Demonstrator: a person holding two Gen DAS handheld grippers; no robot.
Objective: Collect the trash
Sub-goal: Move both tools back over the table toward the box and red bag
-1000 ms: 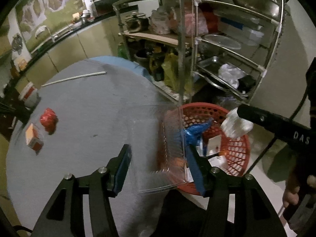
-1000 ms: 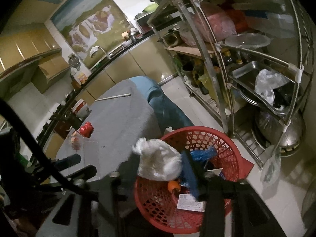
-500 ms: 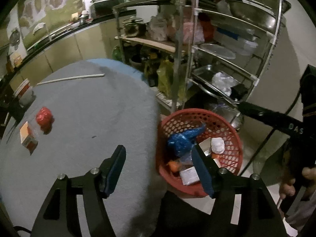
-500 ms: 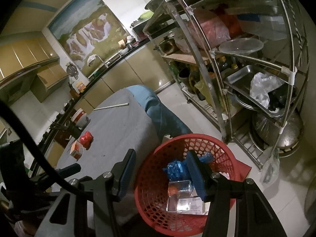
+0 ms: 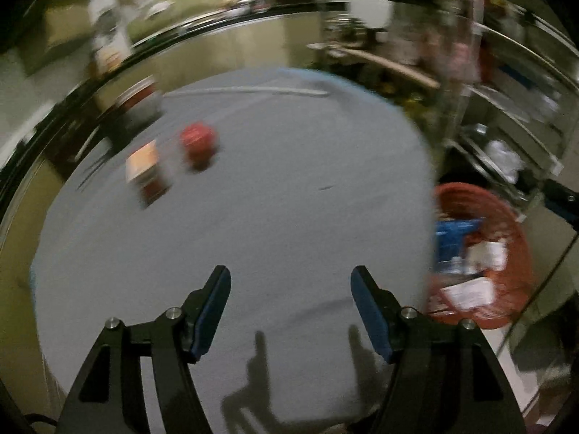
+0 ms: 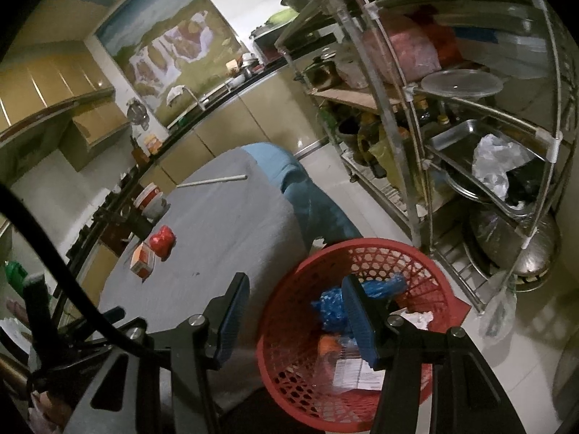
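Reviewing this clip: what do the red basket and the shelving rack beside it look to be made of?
Red basket: moulded plastic, matte, judging by its uniform colour and hexagonal lattice wall. Shelving rack: metal, probably stainless steel or chrome-plated, judging by its shiny, reflective tubes and trays.

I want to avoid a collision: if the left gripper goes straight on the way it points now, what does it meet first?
Most likely the bare grey tablecloth. The open, empty left gripper points down at it. The red wrapper and small box lie farther on, to the left; the picture is blurred.
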